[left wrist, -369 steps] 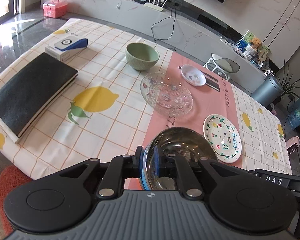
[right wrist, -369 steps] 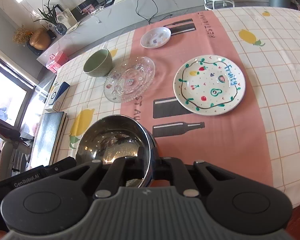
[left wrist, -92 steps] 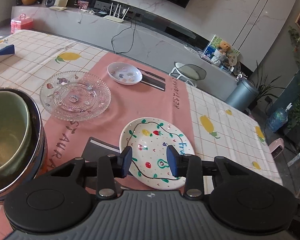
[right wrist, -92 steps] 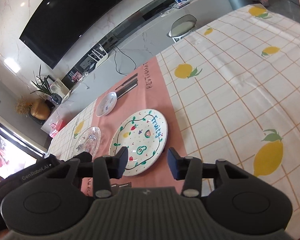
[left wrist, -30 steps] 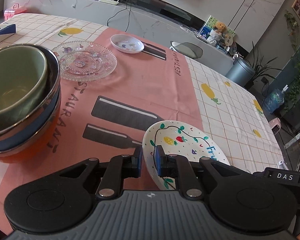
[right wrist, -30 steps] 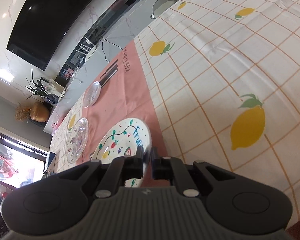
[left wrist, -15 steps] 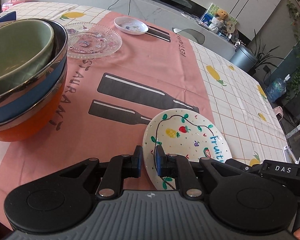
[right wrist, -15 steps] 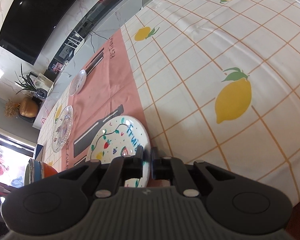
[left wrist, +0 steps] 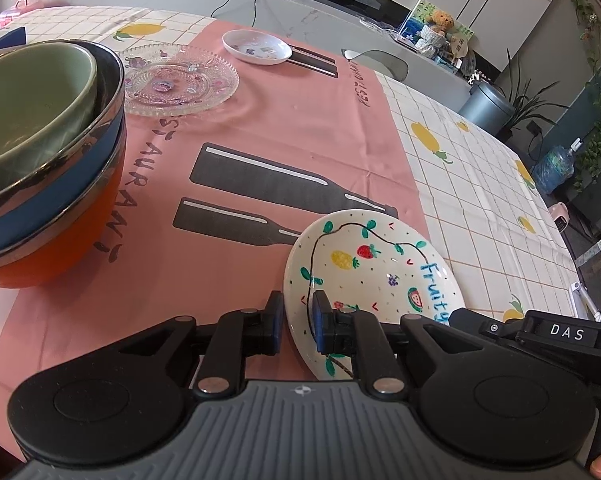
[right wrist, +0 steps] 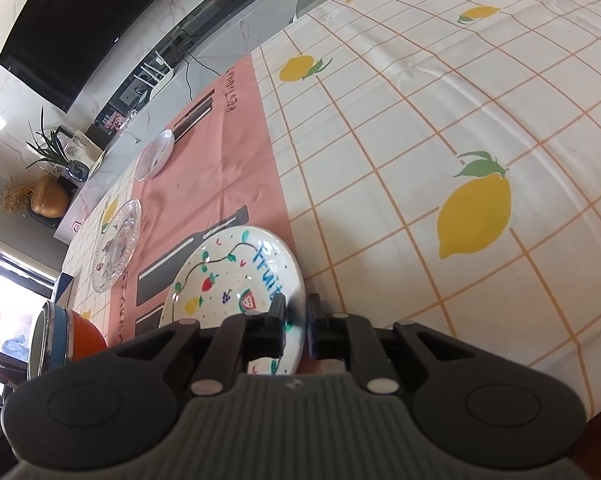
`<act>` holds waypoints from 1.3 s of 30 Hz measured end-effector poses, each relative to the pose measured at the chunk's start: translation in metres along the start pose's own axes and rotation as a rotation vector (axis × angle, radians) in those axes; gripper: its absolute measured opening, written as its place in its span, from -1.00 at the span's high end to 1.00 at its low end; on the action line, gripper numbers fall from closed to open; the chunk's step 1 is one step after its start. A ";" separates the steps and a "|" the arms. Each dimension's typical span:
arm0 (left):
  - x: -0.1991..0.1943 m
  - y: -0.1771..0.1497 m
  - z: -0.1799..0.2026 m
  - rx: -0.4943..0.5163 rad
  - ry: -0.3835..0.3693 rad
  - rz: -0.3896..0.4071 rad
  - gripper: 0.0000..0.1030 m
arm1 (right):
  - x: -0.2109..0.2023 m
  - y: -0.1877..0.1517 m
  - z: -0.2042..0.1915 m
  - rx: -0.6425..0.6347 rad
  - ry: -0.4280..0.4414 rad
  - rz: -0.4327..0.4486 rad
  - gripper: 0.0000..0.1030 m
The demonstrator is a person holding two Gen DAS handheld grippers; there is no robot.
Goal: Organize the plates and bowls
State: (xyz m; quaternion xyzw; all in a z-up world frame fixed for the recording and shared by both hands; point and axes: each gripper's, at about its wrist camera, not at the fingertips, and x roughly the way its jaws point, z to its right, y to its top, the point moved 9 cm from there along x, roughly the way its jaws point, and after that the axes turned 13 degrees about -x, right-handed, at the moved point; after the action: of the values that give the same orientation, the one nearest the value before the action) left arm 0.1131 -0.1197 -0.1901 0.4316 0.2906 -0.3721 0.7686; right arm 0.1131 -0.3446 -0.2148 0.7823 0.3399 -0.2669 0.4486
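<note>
Above the pink runner (left wrist: 260, 136), both grippers clench the round white fruit-painted plate (left wrist: 376, 264): the left gripper (left wrist: 298, 322) pinches its left rim, the right gripper (right wrist: 296, 316) its right rim. Beside it stand the nested green, steel, blue and orange bowls (left wrist: 40, 152).

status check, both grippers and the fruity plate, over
Left gripper and right gripper both shut on the fruity plate, opposite rims. Plate tilted, lifted off the pink runner. Bowl stack at left, glass plate beyond, path open.
</note>
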 end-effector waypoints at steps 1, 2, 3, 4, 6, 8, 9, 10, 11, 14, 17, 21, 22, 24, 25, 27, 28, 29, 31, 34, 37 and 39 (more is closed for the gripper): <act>-0.001 0.000 0.000 -0.001 -0.005 -0.001 0.61 | -0.001 0.000 0.000 0.000 0.000 0.004 0.69; -0.002 0.001 0.000 0.001 -0.009 0.002 0.60 | -0.002 0.001 0.000 -0.002 -0.001 0.009 0.57; -0.003 0.002 0.000 0.005 -0.011 0.007 0.58 | -0.004 0.002 0.000 -0.008 -0.009 0.014 0.50; -0.005 0.002 0.001 0.009 -0.012 0.012 0.56 | -0.006 0.003 -0.001 -0.017 -0.018 0.020 0.49; -0.010 0.006 0.002 0.014 -0.022 0.024 0.52 | -0.010 0.005 -0.003 -0.041 -0.039 0.034 0.43; -0.015 0.009 0.005 0.023 -0.039 0.027 0.49 | -0.016 0.009 -0.006 -0.068 -0.055 0.054 0.39; -0.017 0.011 0.007 0.029 -0.049 0.027 0.49 | -0.018 0.010 -0.008 -0.078 -0.059 0.062 0.34; -0.019 0.012 0.009 0.034 -0.058 0.027 0.49 | -0.020 0.012 -0.011 -0.088 -0.061 0.070 0.31; -0.022 0.015 0.011 0.041 -0.067 0.028 0.49 | -0.022 0.014 -0.014 -0.094 -0.061 0.076 0.31; -0.026 0.024 0.015 0.046 -0.071 0.030 0.49 | -0.025 0.020 -0.026 -0.121 -0.051 0.086 0.30; -0.027 0.032 0.017 0.030 -0.086 0.018 0.49 | -0.024 0.027 -0.039 -0.146 -0.027 0.092 0.30; -0.029 0.048 0.016 0.016 -0.089 0.003 0.49 | -0.018 0.035 -0.054 -0.158 0.006 0.086 0.30; -0.030 0.052 0.016 0.012 -0.093 -0.003 0.49 | -0.017 0.037 -0.059 -0.163 0.014 0.084 0.30; -0.033 0.062 0.018 0.015 -0.107 -0.017 0.49 | -0.013 0.042 -0.067 -0.173 0.027 0.079 0.30; -0.036 0.068 0.019 0.024 -0.113 -0.018 0.49 | -0.011 0.044 -0.071 -0.180 0.033 0.077 0.30; -0.042 0.080 0.023 0.048 -0.114 -0.022 0.49 | -0.008 0.051 -0.079 -0.195 0.042 0.075 0.30; -0.045 0.085 0.024 0.058 -0.112 -0.026 0.49 | -0.006 0.054 -0.083 -0.202 0.046 0.075 0.30; -0.049 0.093 0.025 0.071 -0.109 -0.029 0.49 | -0.005 0.058 -0.087 -0.207 0.050 0.075 0.30; -0.054 0.108 0.026 0.101 -0.108 -0.034 0.49 | -0.001 0.066 -0.095 -0.220 0.060 0.072 0.30; -0.060 0.131 0.019 0.118 -0.088 -0.048 0.49 | 0.006 0.075 -0.108 -0.240 0.085 0.065 0.30; -0.063 0.159 0.007 0.134 -0.069 -0.048 0.49 | 0.017 0.082 -0.121 -0.261 0.091 0.052 0.30; -0.065 0.178 -0.003 0.164 -0.031 -0.022 0.47 | 0.025 0.085 -0.128 -0.266 0.098 0.038 0.30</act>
State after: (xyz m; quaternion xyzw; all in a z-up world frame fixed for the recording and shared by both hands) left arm 0.2232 -0.0338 -0.0625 0.4838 0.2521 -0.4099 0.7310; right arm 0.2087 -0.2554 -0.1311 0.7341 0.3792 -0.1724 0.5363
